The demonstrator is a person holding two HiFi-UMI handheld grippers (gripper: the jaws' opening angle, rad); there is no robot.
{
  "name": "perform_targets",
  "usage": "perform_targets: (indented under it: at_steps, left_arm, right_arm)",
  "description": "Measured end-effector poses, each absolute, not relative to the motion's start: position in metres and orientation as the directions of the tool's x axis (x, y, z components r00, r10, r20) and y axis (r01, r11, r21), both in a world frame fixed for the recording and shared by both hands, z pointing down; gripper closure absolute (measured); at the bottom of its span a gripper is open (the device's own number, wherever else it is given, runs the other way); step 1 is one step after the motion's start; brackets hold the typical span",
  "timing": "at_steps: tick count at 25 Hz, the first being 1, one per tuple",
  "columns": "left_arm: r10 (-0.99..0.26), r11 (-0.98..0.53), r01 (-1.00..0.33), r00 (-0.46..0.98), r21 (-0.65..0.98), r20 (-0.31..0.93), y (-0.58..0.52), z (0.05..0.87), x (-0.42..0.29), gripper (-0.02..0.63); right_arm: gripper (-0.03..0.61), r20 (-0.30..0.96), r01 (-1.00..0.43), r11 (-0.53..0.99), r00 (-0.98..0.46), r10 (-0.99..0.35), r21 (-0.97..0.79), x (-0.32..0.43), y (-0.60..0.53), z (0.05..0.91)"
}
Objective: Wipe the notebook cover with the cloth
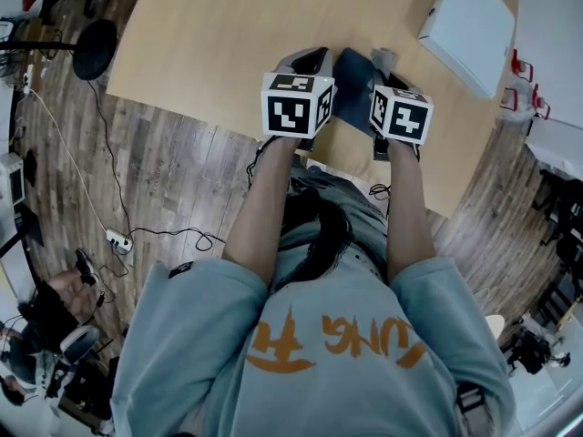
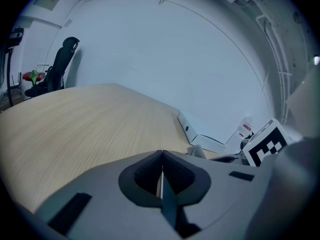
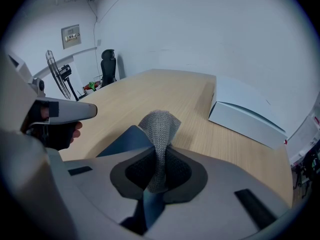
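Person: light-blue tee (image 1: 301, 353), closest to the head camera. Both forearms reach forward, one gripper per hand.
Table: pale wood (image 1: 219, 35), mostly bare, with the work going on near its front edge.
White box: (image 1: 469, 21) at the far right of the table, well apart from the notebook.
Notebook: dark blue (image 1: 353, 85), flat on the table between the two grippers. The marker cubes hide part of it in the head view, but a corner shows clearly in the right gripper view.
Left gripper: (image 2: 162, 156) jaws together, nothing readable between them. It sits at the notebook's left edge; whether it presses on the cover can't be told.
Right gripper: (image 3: 161, 156) jaws clamped on the cloth, at the notebook's right side.
Cloth: grey knit (image 3: 160, 126), a tuft standing up past the jaw tips. Contact with the cover is unclear.
Step (judged): the wipe is starting or in its early strokes.
Doing it well:
- Tip the right gripper so the tuft meets the cover, not the hard jaw tips.
- Use the left gripper to pin the near-left edge.
- Make long, light strokes away from the pinned side, overlapping the passes.
- Hold the cloth in a firm clamp.
Risk (judged): the notebook could slide on the smooth wood, or the cloth could pull out under drag.
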State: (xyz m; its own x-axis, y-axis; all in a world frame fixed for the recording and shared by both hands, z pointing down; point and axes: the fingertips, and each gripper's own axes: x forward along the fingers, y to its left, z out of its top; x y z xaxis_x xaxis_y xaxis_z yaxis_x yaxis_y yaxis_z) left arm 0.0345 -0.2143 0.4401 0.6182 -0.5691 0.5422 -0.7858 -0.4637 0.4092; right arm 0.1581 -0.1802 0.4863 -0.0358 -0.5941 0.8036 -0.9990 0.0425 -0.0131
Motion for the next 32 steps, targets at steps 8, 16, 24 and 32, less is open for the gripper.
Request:
perform_targets:
  at_steps: [8, 16, 24, 32]
  left_arm:
    - [-0.552, -0.47, -0.782, 0.622, 0.408, 0.556, -0.204, 0.445, 0.044, 0.596]
    - [-0.548, -0.467, -0.785, 0.619, 0.408, 0.563, -0.198, 0.447, 0.052, 0.597]
    - [-0.541, -0.469, -0.783, 0.62, 0.408, 0.568, -0.191, 0.45, 0.063, 0.595]
    - [-0.534, -0.471, -0.785, 0.617, 0.402, 0.578, -0.184, 0.453, 0.076, 0.595]
  right_arm:
    - [0.548, 0.801, -1.0, 0.022, -0.031, -0.598, -0.022, 0.172, -0.171, 0.485]
    - [0.548, 0.802, -0.999, 0.003, -0.027, -0.596, -0.032, 0.19, -0.162, 0.49]
    - [0.548, 0.799, -0.999, -0.021, -0.011, -0.601, -0.029, 0.208, -0.153, 0.489]
    - [0.548, 0.796, -0.999, -0.043, 0.001, -0.606, -0.032, 0.227, -0.144, 0.487]
